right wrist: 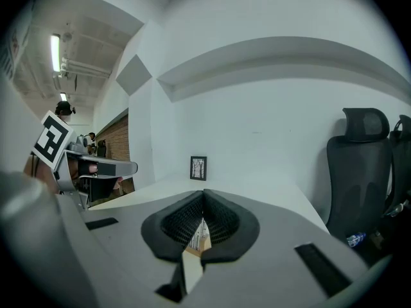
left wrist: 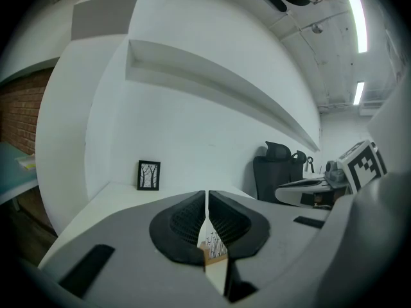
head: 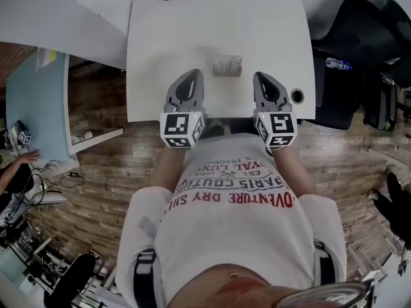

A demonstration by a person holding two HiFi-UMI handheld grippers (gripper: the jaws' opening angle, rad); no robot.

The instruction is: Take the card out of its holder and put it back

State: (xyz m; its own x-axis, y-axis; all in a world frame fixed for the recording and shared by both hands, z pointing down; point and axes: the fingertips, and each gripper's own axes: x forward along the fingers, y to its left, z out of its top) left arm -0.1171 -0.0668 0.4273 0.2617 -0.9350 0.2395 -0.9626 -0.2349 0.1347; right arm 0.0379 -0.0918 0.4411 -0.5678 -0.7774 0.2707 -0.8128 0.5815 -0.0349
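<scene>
Your white shirt (head: 237,230) fills the bottom of the head view. Just beyond it you hold the 2 grippers side by side at the near edge of the white table (head: 160,50). On the left gripper (head: 191,76) the jaws are pressed together with nothing between them. The right gripper (head: 263,77) is the same: its tips meet and it is empty.

The card (head: 228,64) stands upright in its holder (left wrist: 209,256) on the table, a little ahead of the grippers and between them, touching neither. A card seated like this fits both the moment before it is pulled out and the moment after it is returned, and I cannot decide which.

I judge the card to be thin, light and easy to bend, with a smooth face that may slip. So whenever you grip it, pinch it flat near the top edge with gentle pressure. Its holder looks small and light and could slide or tip, so the other gripper can steady its base.
</scene>
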